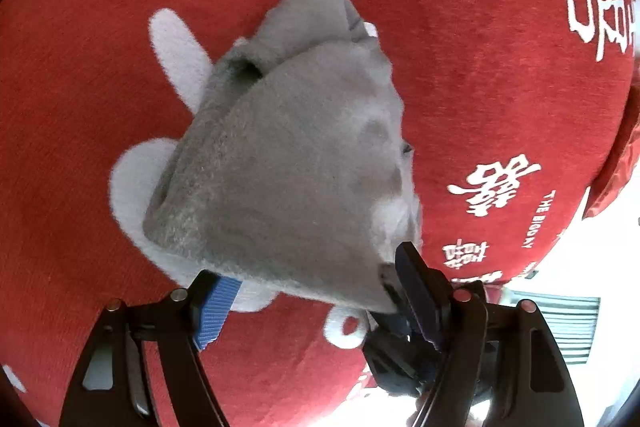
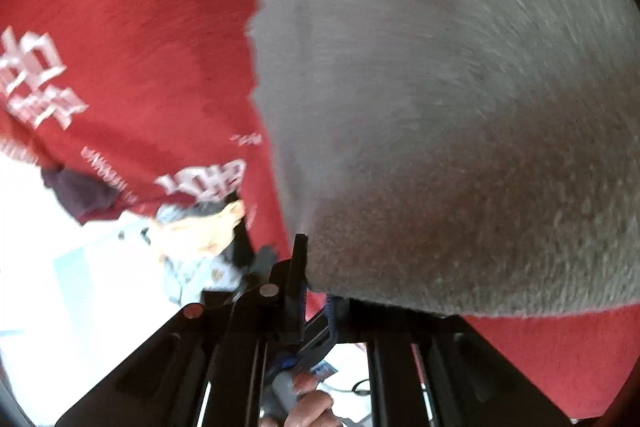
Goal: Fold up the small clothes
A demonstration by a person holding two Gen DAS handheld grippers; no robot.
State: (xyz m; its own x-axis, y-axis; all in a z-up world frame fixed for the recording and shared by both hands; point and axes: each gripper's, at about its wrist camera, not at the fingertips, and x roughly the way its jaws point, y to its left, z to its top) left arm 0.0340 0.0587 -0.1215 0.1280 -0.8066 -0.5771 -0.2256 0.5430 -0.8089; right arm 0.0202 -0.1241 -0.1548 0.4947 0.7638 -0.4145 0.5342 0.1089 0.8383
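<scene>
A small grey fleece garment (image 1: 288, 163) lies bunched and partly folded on a red cloth (image 1: 460, 27). My left gripper (image 1: 316, 291) stands wide open at the garment's near edge, with its blue pad (image 1: 212, 311) at the left and its black finger (image 1: 416, 283) at the right corner. The cloth edge hangs across the gap and the pads do not press on it. In the right wrist view the grey garment (image 2: 460, 107) fills the right half. My right gripper (image 2: 314, 287) is shut on its near left corner. This view is blurred.
The red cloth (image 2: 132, 27) bears white characters and covers the work surface. Its edge (image 1: 600, 187) falls away at the right, with bright floor and a slatted grille (image 1: 560, 323) beyond. A person's fingers (image 2: 308, 403) show behind the right gripper.
</scene>
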